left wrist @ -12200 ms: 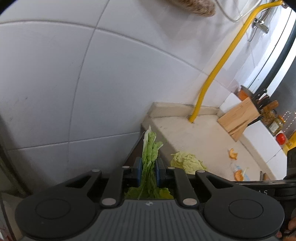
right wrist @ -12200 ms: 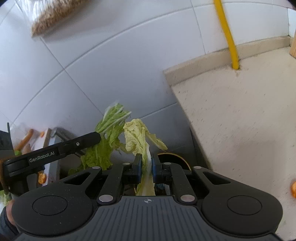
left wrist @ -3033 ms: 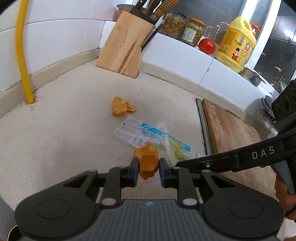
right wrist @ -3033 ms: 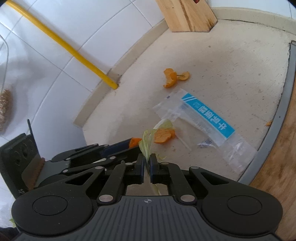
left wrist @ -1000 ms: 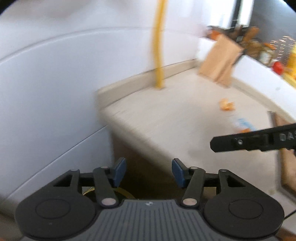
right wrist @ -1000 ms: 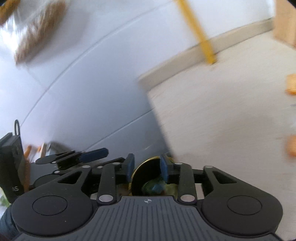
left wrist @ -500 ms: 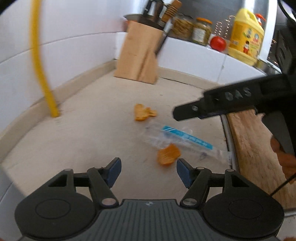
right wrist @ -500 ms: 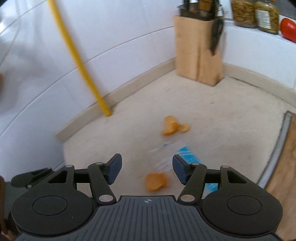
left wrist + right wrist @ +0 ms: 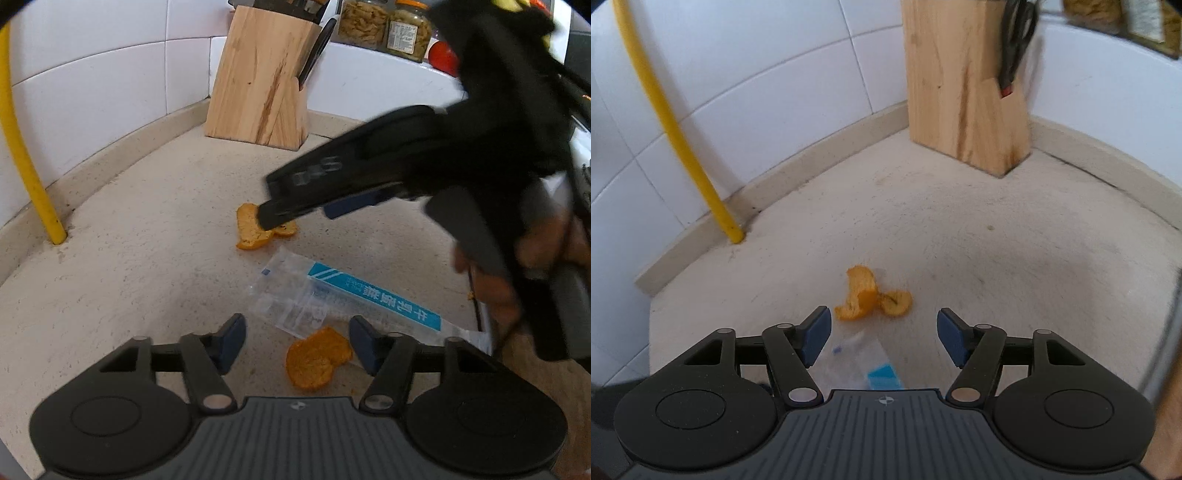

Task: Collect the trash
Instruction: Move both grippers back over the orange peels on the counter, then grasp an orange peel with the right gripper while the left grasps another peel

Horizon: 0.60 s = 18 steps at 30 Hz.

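The left tool (image 9: 297,341) is wide open and empty, its fingers flanking a flat orange peel (image 9: 317,357) on the desk (image 9: 129,266) beside a clear plastic wrapper (image 9: 332,299). The right tool (image 9: 882,334), equally open and empty, hovers near a curled orange peel (image 9: 866,295), apparently without touching it.

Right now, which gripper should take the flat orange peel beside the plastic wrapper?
Left. The left gripper is open with the flat orange peel lying between its fingers. The right gripper, also open, is lined up on the curled orange peel farther back instead.
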Tool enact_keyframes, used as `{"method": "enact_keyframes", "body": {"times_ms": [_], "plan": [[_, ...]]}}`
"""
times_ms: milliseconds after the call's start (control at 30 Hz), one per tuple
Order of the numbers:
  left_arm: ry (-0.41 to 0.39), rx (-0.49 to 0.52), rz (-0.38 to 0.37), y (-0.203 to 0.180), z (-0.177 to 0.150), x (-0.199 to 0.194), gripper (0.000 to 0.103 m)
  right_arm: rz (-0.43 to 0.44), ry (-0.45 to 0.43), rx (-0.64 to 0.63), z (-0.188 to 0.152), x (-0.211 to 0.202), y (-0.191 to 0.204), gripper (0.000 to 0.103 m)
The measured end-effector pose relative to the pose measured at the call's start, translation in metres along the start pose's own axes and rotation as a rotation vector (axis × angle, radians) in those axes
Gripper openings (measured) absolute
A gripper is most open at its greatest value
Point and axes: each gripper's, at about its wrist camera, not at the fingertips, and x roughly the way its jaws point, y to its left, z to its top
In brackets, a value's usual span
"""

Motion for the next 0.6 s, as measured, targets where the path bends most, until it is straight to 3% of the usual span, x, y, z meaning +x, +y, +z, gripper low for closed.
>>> {"method": "enact_keyframes", "body": {"times_ms": [233,333,367,600], "plan": [[0.015,0.021,0.006,-0.010,0.002,0.002,0.025,0.001,0.068,-0.110,0.013,0.043,0.015,0.068],[0.015,0.044,0.008,-0.016,0.003,0.000,0.010,-0.039,0.067,-0.166,0.013,0.044,0.024,0.046],[0.015,0.054,0.008,-0.019,0.004,-0.001,0.008,-0.053,0.071,-0.171,0.013,0.044,0.026,0.033],[0.011,0.076,0.011,-0.024,0.005,-0.008,0.002,-0.033,0.076,-0.148,0.010,0.032,0.024,0.016]]}}
